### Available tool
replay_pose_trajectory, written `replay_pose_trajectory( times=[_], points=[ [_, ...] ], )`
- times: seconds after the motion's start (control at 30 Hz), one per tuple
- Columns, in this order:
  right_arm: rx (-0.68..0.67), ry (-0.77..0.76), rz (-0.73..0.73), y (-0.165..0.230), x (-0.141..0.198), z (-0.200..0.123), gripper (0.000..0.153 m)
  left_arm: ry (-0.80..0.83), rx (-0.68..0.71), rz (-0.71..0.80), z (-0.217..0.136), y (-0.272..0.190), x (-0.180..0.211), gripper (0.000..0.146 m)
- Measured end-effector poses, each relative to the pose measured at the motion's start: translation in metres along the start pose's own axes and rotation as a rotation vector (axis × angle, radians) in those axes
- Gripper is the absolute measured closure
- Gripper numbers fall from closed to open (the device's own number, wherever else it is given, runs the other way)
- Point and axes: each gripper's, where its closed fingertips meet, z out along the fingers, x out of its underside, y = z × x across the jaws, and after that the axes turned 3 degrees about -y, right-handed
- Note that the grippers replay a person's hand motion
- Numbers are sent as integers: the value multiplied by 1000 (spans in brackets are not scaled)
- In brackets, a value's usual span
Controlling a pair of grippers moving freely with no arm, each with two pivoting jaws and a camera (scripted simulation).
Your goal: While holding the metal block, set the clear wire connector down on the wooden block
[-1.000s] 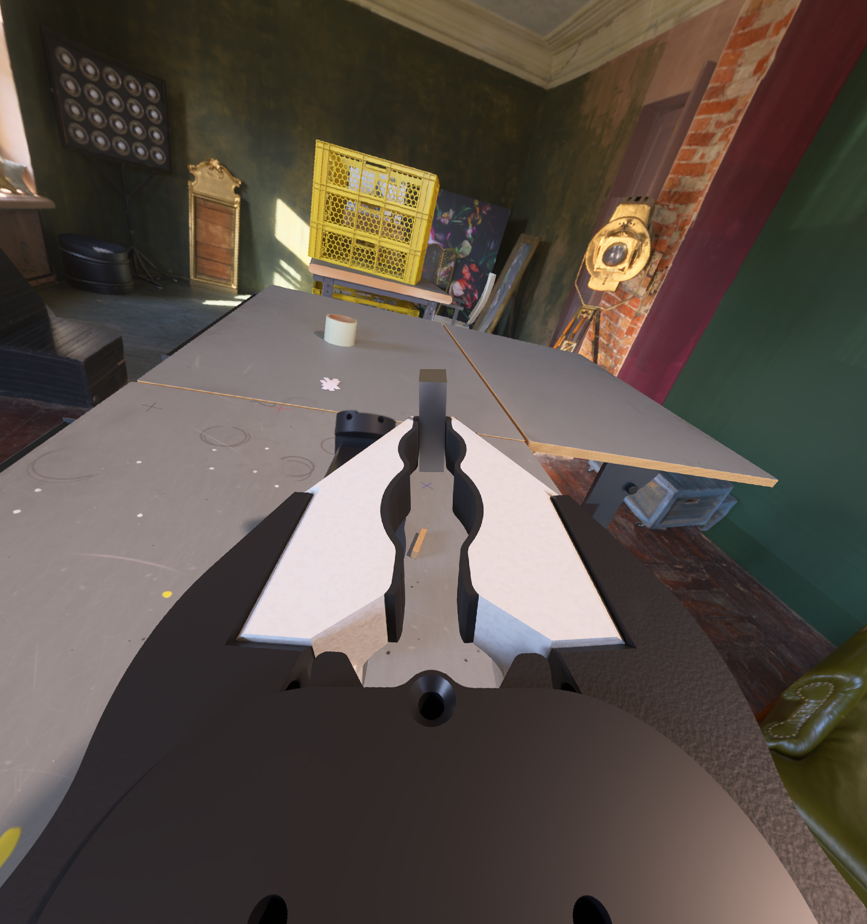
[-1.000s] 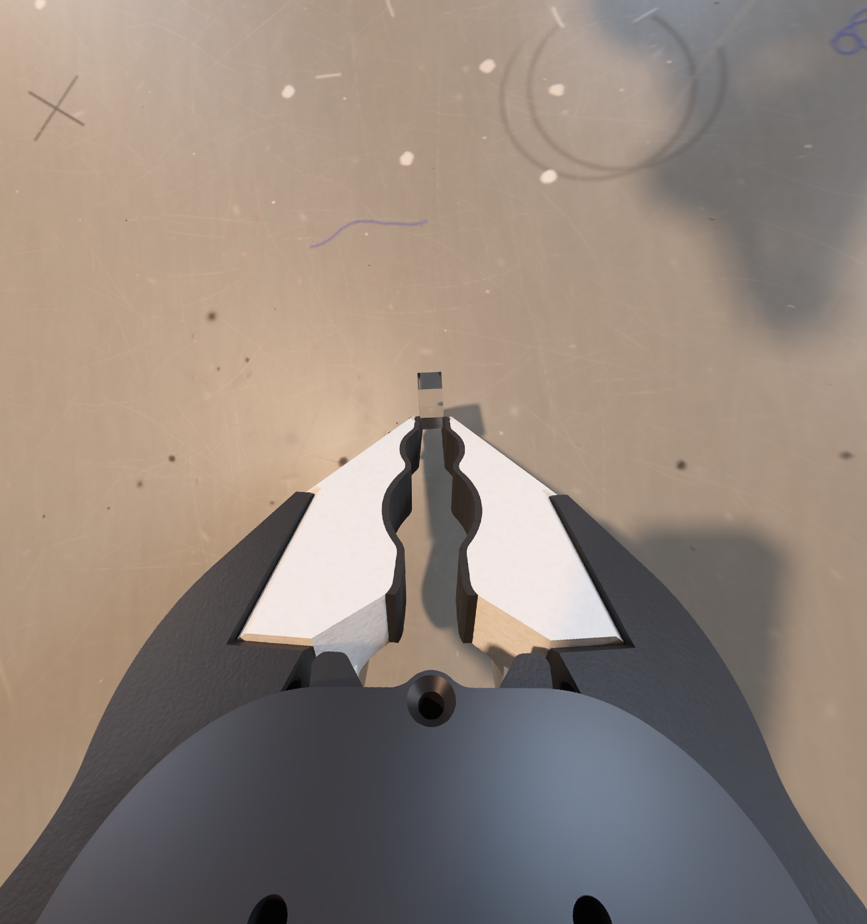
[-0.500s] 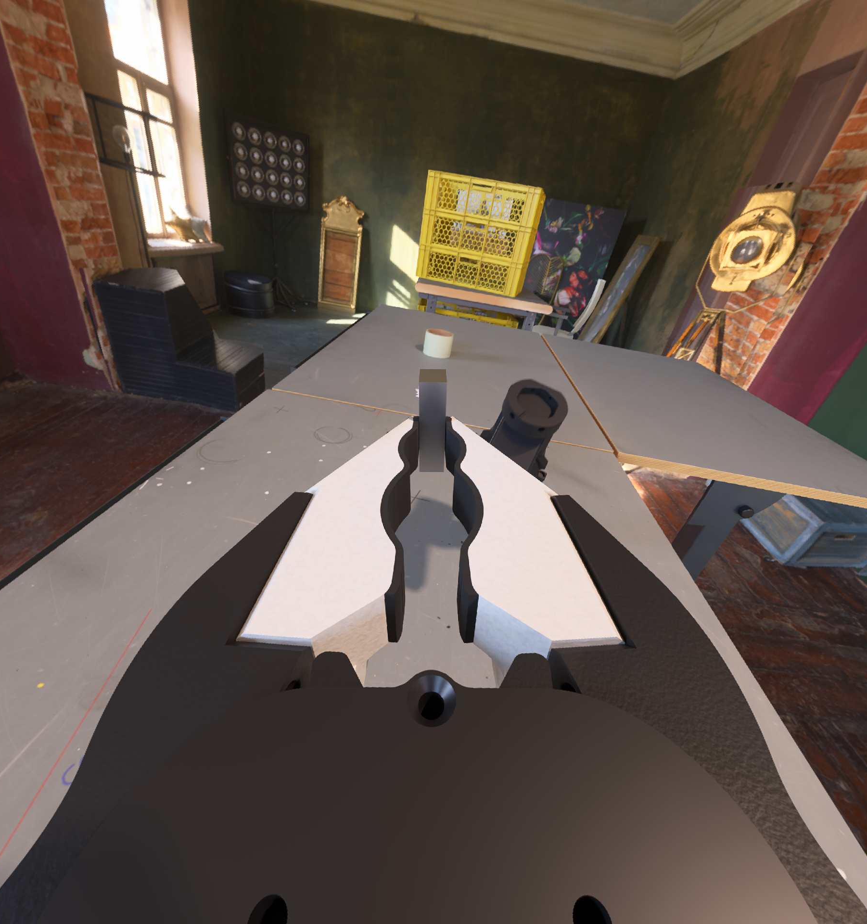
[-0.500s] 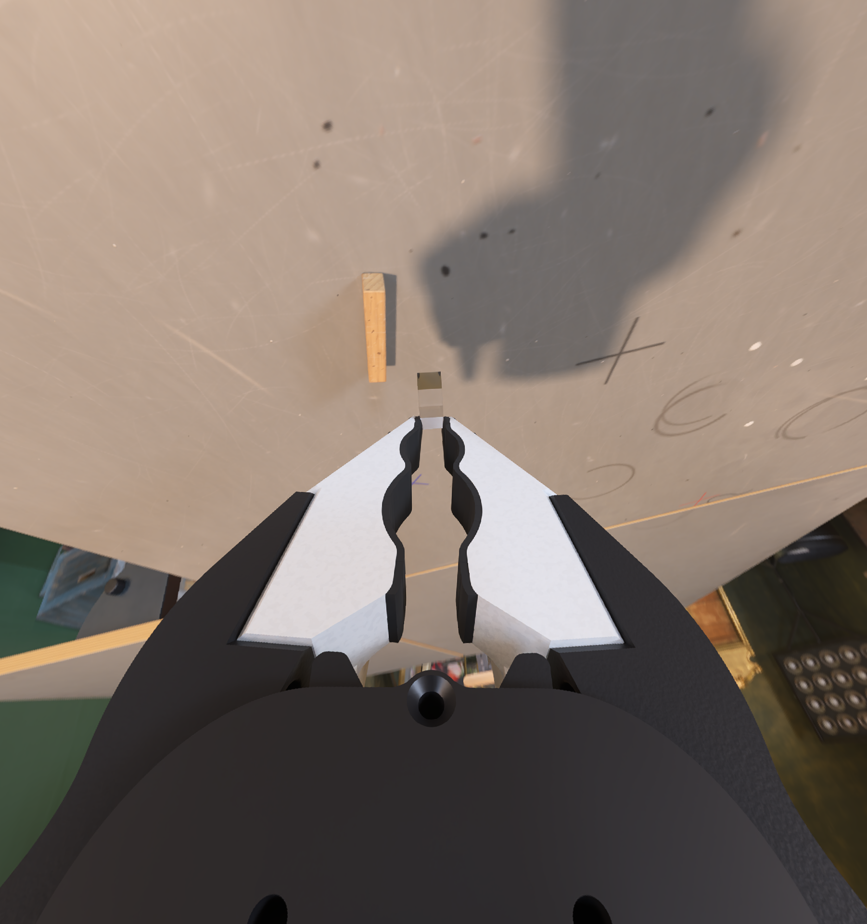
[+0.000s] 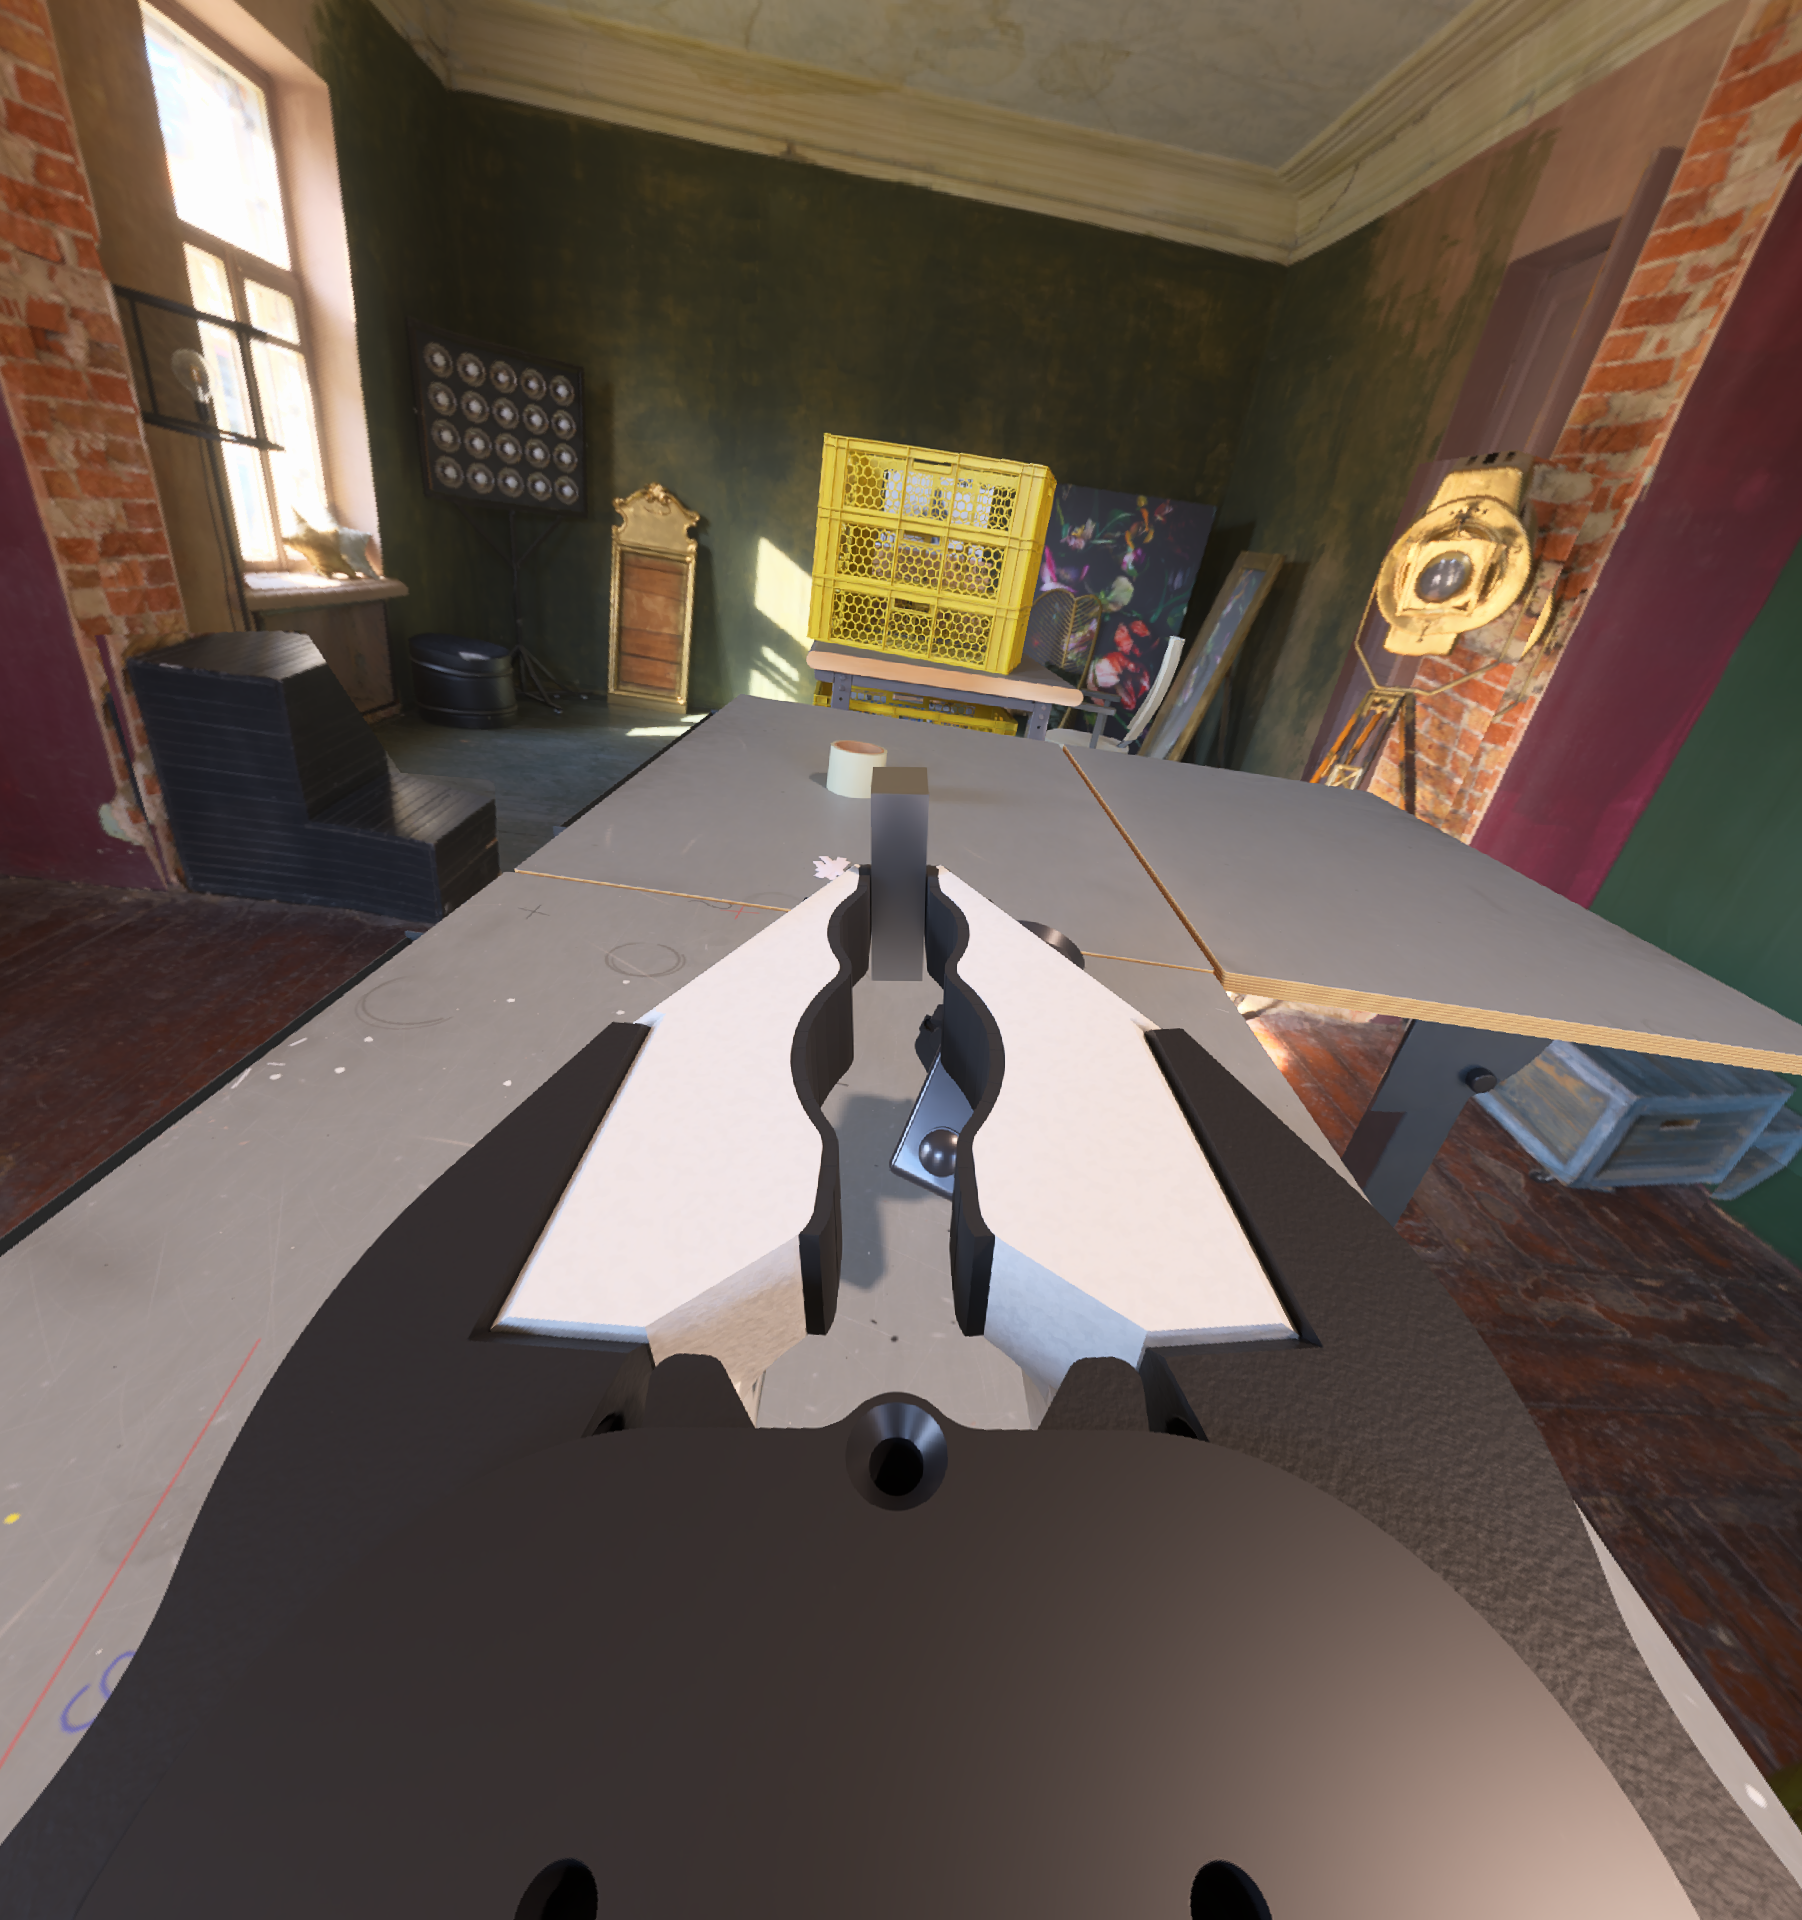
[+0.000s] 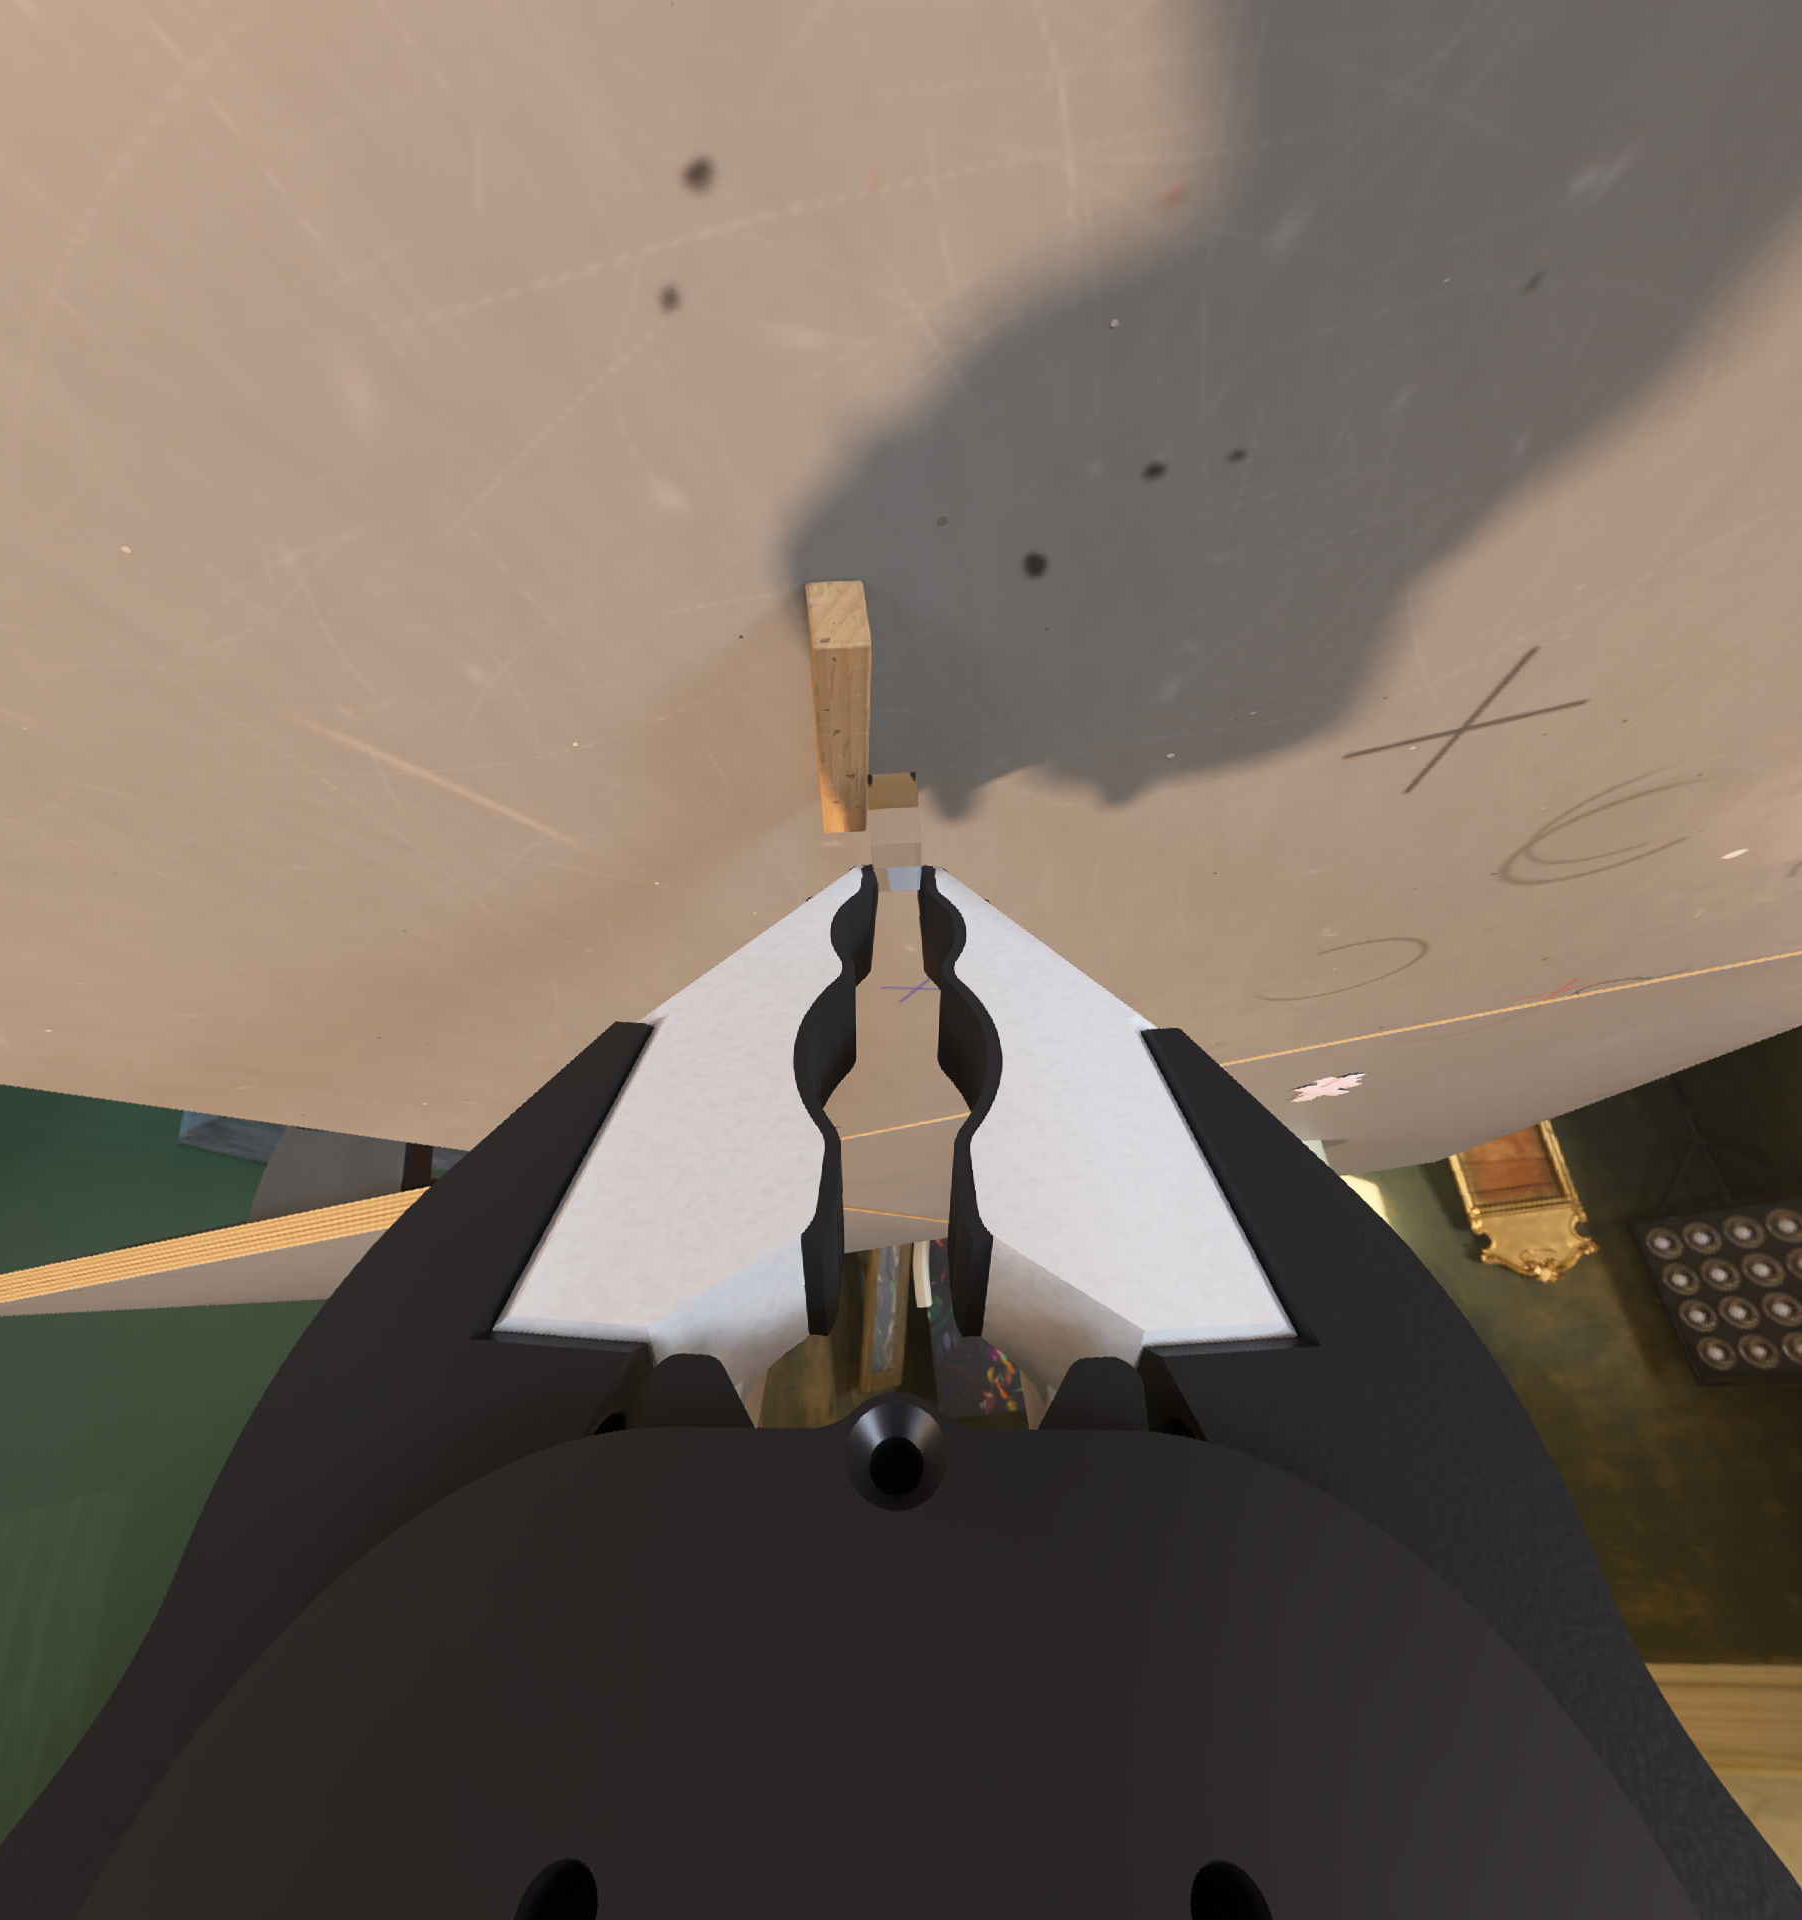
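Grey, scuffed table (image 6: 377, 436) fills the space ahead of the right gripper (image 6: 898, 871), which pinches the clear wire connector (image 6: 895, 821) at its fingertips. Just ahead and slightly left lies the wooden block (image 6: 839, 698); the connector seems beside it rather than over it, so releasing now could miss. Meanwhile the left gripper (image 5: 898, 883) clamps the metal block (image 5: 898, 873), which could slip if that grip eases.
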Motion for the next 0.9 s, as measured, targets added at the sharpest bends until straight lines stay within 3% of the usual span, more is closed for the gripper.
replay_pose_trajectory(
  times=[0.9],
  points=[
    [1,48,38,2,0,-3,145,-21,44,-11,-1,-7,-4,137]
  ],
)
